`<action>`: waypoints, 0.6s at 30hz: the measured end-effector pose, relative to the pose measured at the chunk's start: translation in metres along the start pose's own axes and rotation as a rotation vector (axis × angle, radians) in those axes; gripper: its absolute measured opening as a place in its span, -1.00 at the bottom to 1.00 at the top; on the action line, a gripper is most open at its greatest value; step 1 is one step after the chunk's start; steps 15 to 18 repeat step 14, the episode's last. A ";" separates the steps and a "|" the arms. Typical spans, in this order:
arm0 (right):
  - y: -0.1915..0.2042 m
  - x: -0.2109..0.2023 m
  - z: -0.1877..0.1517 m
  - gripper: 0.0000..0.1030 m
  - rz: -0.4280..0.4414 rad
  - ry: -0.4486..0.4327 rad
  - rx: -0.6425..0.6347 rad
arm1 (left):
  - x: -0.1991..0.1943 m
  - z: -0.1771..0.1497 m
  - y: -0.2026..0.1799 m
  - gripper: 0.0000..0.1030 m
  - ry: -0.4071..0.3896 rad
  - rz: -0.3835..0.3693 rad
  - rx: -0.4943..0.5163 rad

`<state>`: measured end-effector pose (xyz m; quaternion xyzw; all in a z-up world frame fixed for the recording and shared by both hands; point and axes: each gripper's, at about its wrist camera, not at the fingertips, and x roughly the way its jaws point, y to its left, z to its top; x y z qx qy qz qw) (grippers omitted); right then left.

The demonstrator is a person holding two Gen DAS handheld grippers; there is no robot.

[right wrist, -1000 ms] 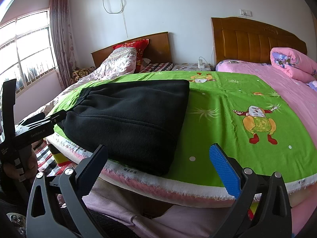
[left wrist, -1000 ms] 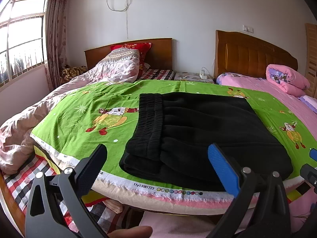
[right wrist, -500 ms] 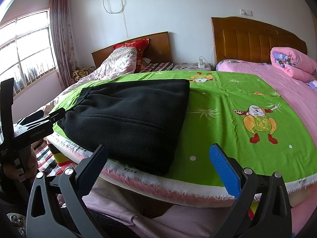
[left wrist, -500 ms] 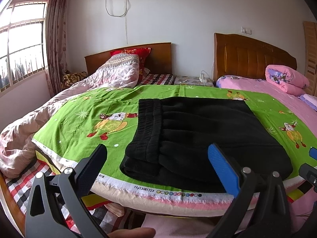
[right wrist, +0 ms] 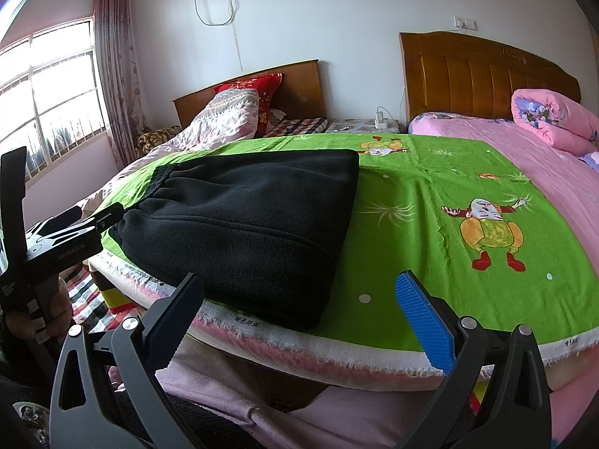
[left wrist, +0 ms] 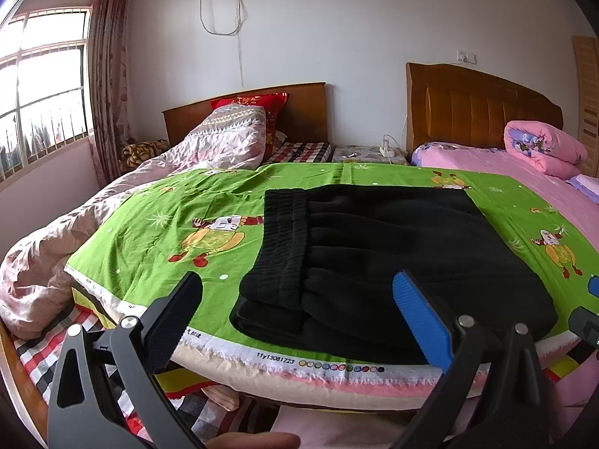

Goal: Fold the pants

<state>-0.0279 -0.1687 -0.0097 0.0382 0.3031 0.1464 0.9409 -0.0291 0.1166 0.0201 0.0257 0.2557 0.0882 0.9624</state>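
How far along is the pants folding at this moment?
Done: the black pants lie as a compact stacked bundle on the green sheet, waistband on top. In hand: nothing; the left claw and right claw are open, off the fabric. Left: apparently nothing.

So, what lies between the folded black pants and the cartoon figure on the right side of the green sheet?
Only bare green sheet lies between the folded black fleece pants and the cartoon figure; the right wrist view shows it.

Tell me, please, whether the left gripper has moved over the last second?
Yes. In the left wrist view, the left gripper has tilted slightly upward: the pants and headboard sit lower in frame.
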 end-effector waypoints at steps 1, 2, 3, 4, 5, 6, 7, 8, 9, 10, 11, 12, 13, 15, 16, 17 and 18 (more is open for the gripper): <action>0.000 0.000 0.000 0.92 0.000 0.000 0.000 | 0.000 0.000 0.000 0.97 0.001 -0.002 -0.001; 0.000 0.000 0.000 0.92 0.000 0.000 0.000 | 0.001 0.000 0.001 0.97 0.004 -0.005 -0.002; 0.000 0.000 0.000 0.92 -0.001 0.000 0.000 | 0.002 0.000 0.001 0.97 0.007 -0.001 -0.007; 0.000 0.000 0.000 0.92 0.000 0.000 0.000 | 0.002 -0.001 0.002 0.97 0.007 -0.001 -0.011; 0.000 0.000 0.000 0.92 0.000 -0.001 0.001 | 0.002 -0.001 0.002 0.97 0.007 -0.002 -0.017; 0.000 0.000 0.000 0.92 0.000 -0.001 0.001 | 0.003 -0.001 0.003 0.97 0.009 0.000 -0.020; 0.000 0.000 0.001 0.92 0.000 -0.001 0.001 | 0.003 -0.001 0.003 0.97 0.011 0.001 -0.021; 0.000 0.000 0.001 0.92 0.000 -0.002 0.002 | 0.003 -0.001 0.004 0.97 0.012 0.003 -0.023; 0.001 0.000 0.002 0.92 0.000 -0.004 0.002 | 0.003 -0.001 0.005 0.97 0.013 0.003 -0.026; 0.000 -0.001 0.002 0.92 0.000 -0.006 0.002 | 0.003 -0.001 0.005 0.97 0.014 0.002 -0.027; 0.000 -0.001 0.002 0.92 -0.001 -0.011 0.004 | 0.003 -0.001 0.005 0.97 0.014 0.004 -0.026; -0.001 -0.002 0.003 0.92 -0.002 -0.018 0.006 | 0.003 -0.001 0.006 0.97 0.013 0.012 -0.028; -0.003 -0.004 0.003 0.92 -0.010 -0.030 0.008 | 0.002 -0.001 0.008 0.97 0.012 0.019 -0.031; -0.005 -0.008 0.003 0.92 -0.023 -0.048 0.012 | 0.002 0.000 0.011 0.97 0.011 0.029 -0.035; -0.005 -0.008 0.003 0.92 -0.023 -0.048 0.012 | 0.002 0.000 0.011 0.97 0.011 0.029 -0.035; -0.005 -0.008 0.003 0.92 -0.023 -0.048 0.012 | 0.002 0.000 0.011 0.97 0.011 0.029 -0.035; -0.005 -0.008 0.003 0.92 -0.023 -0.048 0.012 | 0.002 0.000 0.011 0.97 0.011 0.029 -0.035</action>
